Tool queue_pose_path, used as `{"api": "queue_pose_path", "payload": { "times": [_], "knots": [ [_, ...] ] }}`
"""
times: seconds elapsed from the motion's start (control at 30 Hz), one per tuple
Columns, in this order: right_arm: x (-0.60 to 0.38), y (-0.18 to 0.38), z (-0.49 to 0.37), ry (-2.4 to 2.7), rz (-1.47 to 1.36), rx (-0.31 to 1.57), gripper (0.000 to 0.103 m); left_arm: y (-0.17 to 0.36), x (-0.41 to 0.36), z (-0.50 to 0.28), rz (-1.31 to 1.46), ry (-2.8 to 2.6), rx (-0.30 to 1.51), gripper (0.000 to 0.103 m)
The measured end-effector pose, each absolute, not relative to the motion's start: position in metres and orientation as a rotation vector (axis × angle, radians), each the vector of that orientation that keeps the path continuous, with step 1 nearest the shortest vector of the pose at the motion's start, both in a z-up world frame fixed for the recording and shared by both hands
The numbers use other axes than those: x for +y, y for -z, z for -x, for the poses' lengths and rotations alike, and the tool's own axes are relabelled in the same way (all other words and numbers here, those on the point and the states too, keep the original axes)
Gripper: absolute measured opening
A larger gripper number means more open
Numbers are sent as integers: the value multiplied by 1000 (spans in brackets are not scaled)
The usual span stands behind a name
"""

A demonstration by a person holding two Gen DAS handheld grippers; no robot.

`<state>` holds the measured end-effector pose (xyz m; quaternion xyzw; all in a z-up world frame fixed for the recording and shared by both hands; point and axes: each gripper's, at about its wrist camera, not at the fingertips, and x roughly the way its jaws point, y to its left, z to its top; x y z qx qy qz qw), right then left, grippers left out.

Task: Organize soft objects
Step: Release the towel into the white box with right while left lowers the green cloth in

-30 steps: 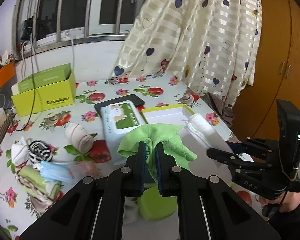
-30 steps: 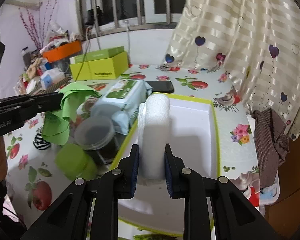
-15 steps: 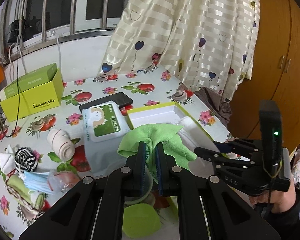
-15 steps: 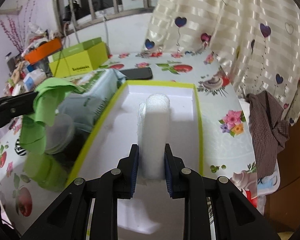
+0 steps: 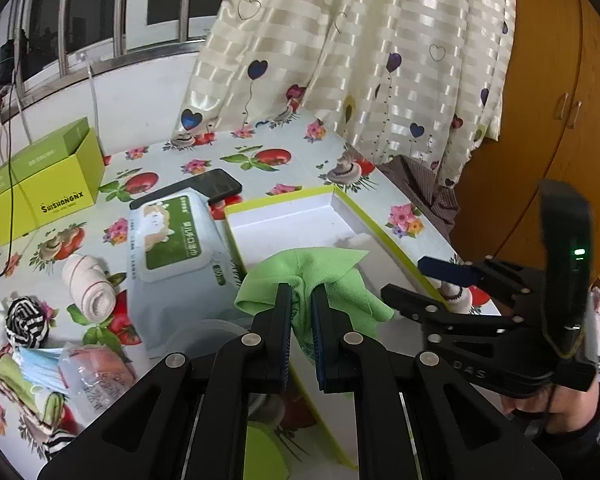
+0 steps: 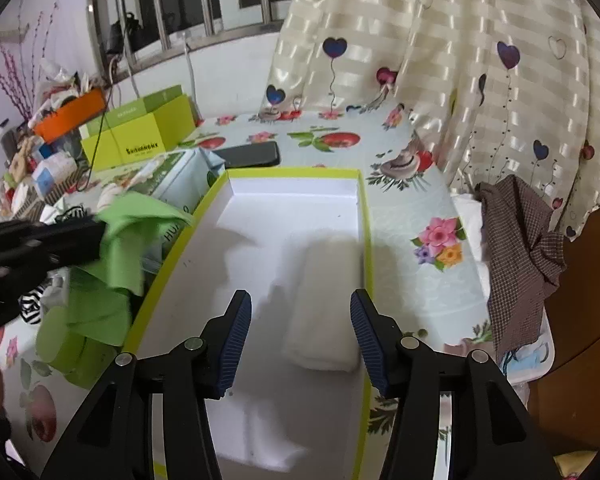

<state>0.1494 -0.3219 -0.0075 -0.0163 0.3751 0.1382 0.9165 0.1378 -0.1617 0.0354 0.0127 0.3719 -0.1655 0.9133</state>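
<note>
One soft item is already in place: a white rolled towel [image 6: 324, 304] lies flat inside the lime-edged white tray [image 6: 364, 216], against the tray's right wall, and the right hand-held gripper [image 6: 300, 340] hangs just above it with its jaws spread wide and nothing between them, so that piece counts as delivered. The left hand-held gripper [image 5: 302, 320] is clamped tight on a green cloth [image 5: 320, 268], which bunches up above the finger pads and droops to either side; it hangs over the tray's left rim at the near end, not yet lowered inside, so I judge this to be the step in hand. The rest of the job lies on the floral tabletop [image 5: 259, 148] to the left of the tray: a beige rolled bandage [image 5: 87, 286], a black-and-white striped bundle [image 5: 25, 322], a blue face mask [image 5: 39, 364] lying on a folded green-and-cream cloth [image 5: 19, 384], and a small plastic-wrapped pack [image 5: 95, 372], all well apart from the tray. A wet-wipes pack [image 5: 171, 236] sits just beside the tray's left wall with a dark phone [image 5: 203, 190] behind it; whether those belong to the sorting I cannot tell. By this count the task is early, with one item in, one on its way, and several left.
</note>
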Motion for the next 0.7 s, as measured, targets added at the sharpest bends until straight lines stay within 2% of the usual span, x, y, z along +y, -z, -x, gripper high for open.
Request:
{"api": "queue_pose_path", "payload": {
  "times": [0.37, 0.43, 0.53, 0.57, 0.7],
  "knots": [
    [-345, 1, -128, -263, -19, 747, 52, -18, -186, -153, -50, 392, 829, 12],
    [-348, 1, -125, -260, -23, 749, 52, -12, -189, -157, -50, 399, 852, 16],
    [-350, 1, -121, -258, -30, 746, 52, -6, -194, -157, -66, 410, 857, 37],
    [-351, 0, -120, -257, -32, 745, 52, -6, -194, -157, -60, 415, 860, 40],
    [-351, -2, -115, -253, -31, 739, 55, -8, -192, -152, -45, 428, 855, 42]
  ]
}}
